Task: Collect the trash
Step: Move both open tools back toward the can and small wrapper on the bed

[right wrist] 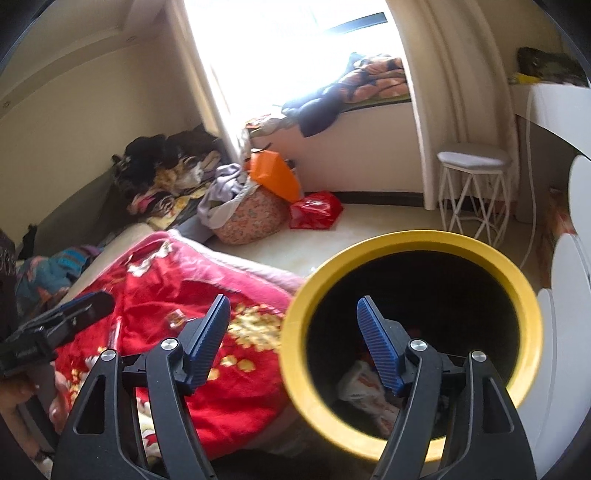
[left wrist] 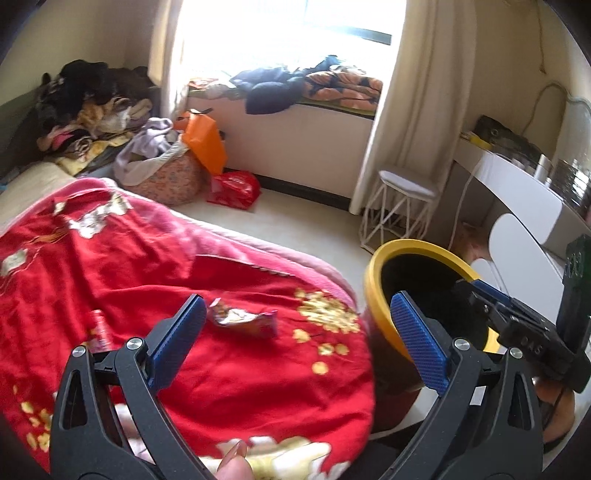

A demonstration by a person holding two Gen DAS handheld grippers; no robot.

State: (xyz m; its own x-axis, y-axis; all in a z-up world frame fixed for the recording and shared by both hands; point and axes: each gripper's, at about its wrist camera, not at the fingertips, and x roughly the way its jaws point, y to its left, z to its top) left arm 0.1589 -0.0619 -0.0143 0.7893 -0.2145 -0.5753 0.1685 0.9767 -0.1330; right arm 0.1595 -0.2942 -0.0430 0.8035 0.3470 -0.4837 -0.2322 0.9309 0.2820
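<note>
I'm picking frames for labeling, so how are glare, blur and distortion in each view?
Left wrist view: window blown out white, red blanket and wrapper slightly blurred, fisheye bending the edges. Right wrist view: same window glare, bin interior dark, its contents hard to read.

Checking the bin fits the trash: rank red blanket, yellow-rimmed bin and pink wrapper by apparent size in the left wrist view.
1. red blanket
2. yellow-rimmed bin
3. pink wrapper
The order is clear, though fisheye distortion and nearness to the camera exaggerate the sizes.
</note>
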